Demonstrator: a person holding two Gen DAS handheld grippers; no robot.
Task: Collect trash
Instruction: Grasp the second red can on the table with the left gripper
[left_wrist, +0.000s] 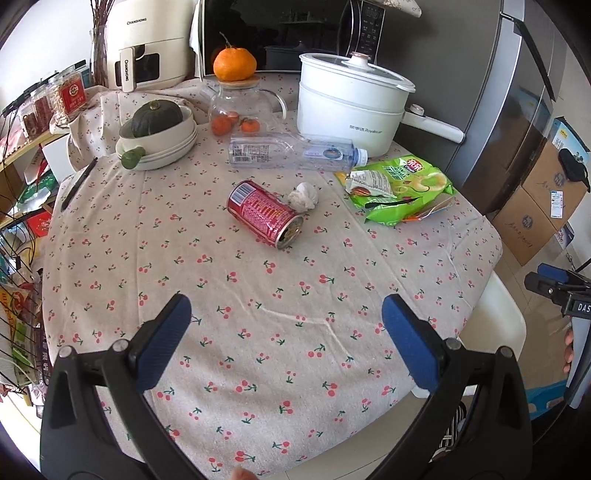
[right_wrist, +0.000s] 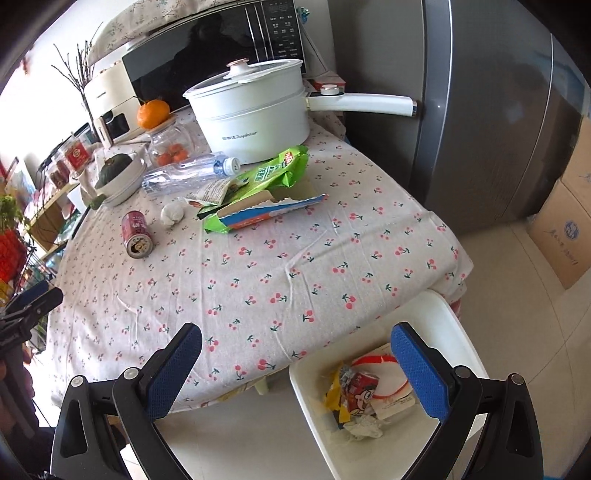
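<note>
A red can (left_wrist: 265, 213) lies on its side on the cherry-print tablecloth, with a crumpled white tissue (left_wrist: 303, 196) beside it. A clear plastic bottle (left_wrist: 295, 152) lies behind them. Green snack bags (left_wrist: 399, 188) lie to the right. My left gripper (left_wrist: 286, 332) is open and empty above the near part of the table. My right gripper (right_wrist: 295, 363) is open and empty at the table's edge, above a white bin (right_wrist: 314, 398) holding wrappers (right_wrist: 360, 393). The can (right_wrist: 137, 233), tissue (right_wrist: 172, 214), bottle (right_wrist: 184, 175) and bags (right_wrist: 258, 184) show in the right wrist view too.
A white electric pot (left_wrist: 351, 107), a glass jar with an orange on top (left_wrist: 236, 96), a bowl with a green squash (left_wrist: 157, 127), a microwave (left_wrist: 288, 33) and an air fryer (left_wrist: 147, 44) stand at the back. A grey fridge (right_wrist: 491, 110) and cardboard boxes (left_wrist: 535, 206) are on the right.
</note>
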